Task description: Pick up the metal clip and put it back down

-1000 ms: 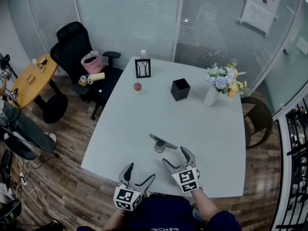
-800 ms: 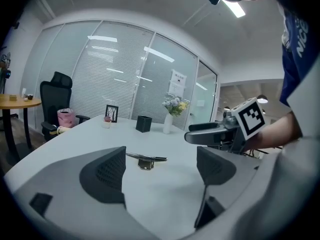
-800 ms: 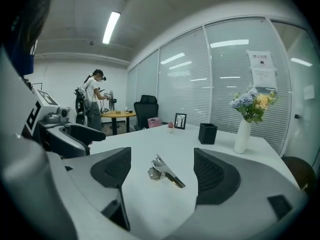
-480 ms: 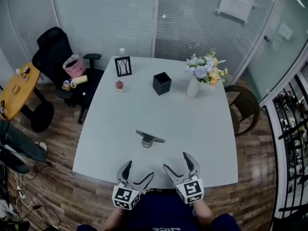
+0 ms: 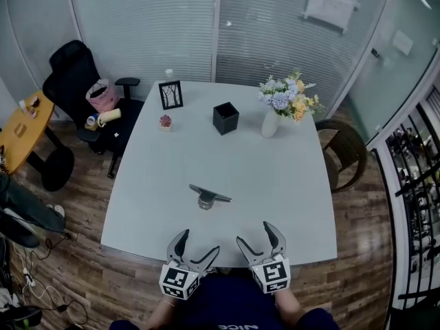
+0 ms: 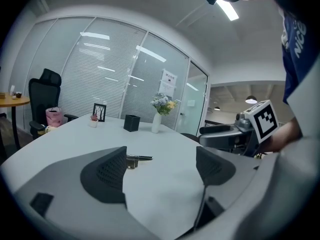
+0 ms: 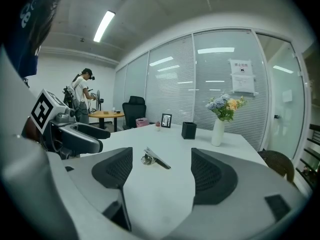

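Lying flat on the white desk [image 5: 289, 177]: metal clip [image 5: 208, 196], well ahead of both tongs. Left tongs [image 5: 199, 243] and right tongs [image 5: 254, 232] hover at the near edge, jaws spread, gripping nothing. The clip's long axis runs crosswise, with the right end slightly nearer.

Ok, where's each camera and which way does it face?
Head view: on the person's head, facing steeply down at the table; left tool and right tool at bottom.
Left gripper view: on the left tool, facing across the table; open jaws, right tool at right.
Right gripper view: likewise; open jaws, left tool at left.
All share the metal clip.
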The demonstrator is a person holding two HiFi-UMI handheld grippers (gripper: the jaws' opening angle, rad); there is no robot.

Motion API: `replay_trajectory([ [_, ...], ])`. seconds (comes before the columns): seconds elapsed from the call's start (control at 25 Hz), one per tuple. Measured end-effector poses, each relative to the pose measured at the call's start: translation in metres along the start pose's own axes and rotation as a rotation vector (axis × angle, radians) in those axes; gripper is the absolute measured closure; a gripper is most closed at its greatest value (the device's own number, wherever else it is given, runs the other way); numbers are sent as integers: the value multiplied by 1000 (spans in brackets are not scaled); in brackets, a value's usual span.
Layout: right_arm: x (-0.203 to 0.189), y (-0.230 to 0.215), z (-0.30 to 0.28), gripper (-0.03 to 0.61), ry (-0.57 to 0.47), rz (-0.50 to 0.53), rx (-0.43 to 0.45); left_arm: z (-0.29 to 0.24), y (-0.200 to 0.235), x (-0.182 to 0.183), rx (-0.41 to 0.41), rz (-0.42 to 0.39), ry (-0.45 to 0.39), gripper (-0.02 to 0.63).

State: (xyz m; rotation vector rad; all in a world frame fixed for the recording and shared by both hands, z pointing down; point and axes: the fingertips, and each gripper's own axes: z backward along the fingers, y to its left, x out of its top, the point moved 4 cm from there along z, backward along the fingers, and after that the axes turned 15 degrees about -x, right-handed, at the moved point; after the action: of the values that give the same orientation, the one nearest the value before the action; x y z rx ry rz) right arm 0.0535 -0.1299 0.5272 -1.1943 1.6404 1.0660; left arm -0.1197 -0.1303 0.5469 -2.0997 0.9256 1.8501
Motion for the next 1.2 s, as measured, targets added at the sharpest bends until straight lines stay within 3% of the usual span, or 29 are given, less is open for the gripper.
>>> replay_trajectory([
  [0.24, 5, -4, 4, 396, -27, 10, -31, -1, -9, 4, -30, -17, -19, 334],
  [0.32, 5, -5, 4, 460, -31, 8, -43, -2, -10, 4, -31, -23, -18, 345],
  [0.4, 6, -4, 5, 568, -28, 5, -48, -1, -12, 5, -30, -30, -20, 368],
  [0.72, 5, 3, 3, 569, -26, -62, 12, -3, -15, 8, -43, -35, -38, 608],
  [1.2, -6, 13, 3, 569, 3, -13, 35, -5, -12, 6, -29, -40, -12, 611],
])
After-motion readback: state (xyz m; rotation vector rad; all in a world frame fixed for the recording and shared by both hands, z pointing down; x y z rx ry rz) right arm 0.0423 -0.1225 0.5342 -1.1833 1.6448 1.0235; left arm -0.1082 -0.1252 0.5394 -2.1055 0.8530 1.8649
